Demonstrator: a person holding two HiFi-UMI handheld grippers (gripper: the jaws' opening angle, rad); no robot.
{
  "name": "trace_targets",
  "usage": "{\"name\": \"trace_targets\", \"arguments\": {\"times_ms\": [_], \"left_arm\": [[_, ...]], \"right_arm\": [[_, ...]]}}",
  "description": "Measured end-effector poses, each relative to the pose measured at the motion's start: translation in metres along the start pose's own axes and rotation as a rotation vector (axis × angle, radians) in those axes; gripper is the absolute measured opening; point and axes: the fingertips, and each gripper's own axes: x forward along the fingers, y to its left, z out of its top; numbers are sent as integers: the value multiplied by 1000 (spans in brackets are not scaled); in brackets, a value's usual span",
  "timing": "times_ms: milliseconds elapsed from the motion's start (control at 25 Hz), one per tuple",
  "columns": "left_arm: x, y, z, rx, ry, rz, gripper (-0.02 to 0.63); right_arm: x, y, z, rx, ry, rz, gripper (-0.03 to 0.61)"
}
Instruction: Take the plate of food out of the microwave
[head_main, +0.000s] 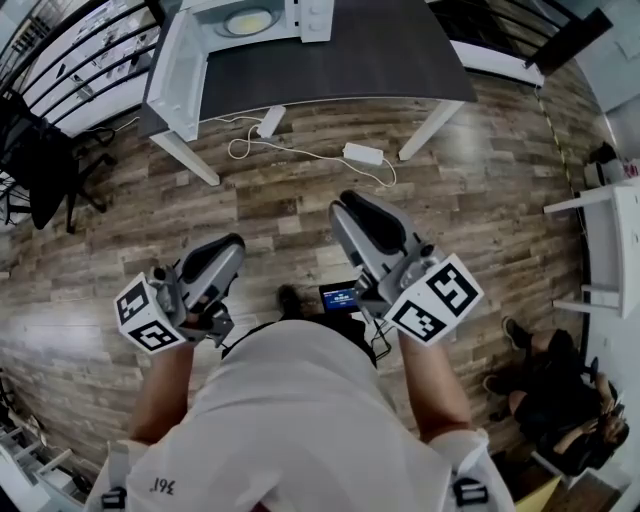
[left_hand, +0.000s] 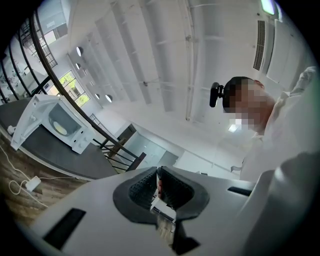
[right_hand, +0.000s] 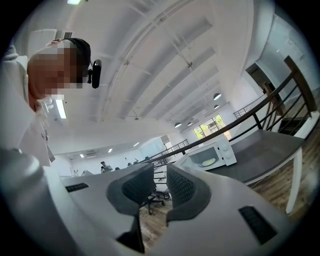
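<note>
The white microwave stands on the dark grey table far ahead, its door swung open to the left. Inside lies the plate of yellow food. Both grippers are held close to the person's body over the wooden floor, well short of the table. My left gripper has its jaws together with nothing in them. The jaws of my right gripper stand apart and are empty. In the left gripper view the microwave shows at left; in the right gripper view the microwave shows at right.
A white cable with a power adapter and a plug block lie on the floor in front of the table. A black chair stands at left. At right are a white table and a seated person.
</note>
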Motion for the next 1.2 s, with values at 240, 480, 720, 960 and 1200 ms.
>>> {"name": "trace_targets", "arguments": {"times_ms": [240, 480, 720, 960, 1200], "left_arm": [[-4, 52, 16, 23, 52, 37, 29], [25, 106, 23, 39, 98, 122, 29], [77, 191, 38, 52, 89, 237, 29], [130, 279, 60, 47, 52, 380, 29], [169, 352, 82, 46, 34, 484, 29]], "right_arm": [[49, -15, -5, -3, 16, -37, 61], [87, -65, -2, 13, 53, -83, 61], [137, -151, 5, 38, 109, -82, 61], [195, -237, 20, 26, 197, -48, 61], [253, -299, 20, 6, 272, -10, 61]]}}
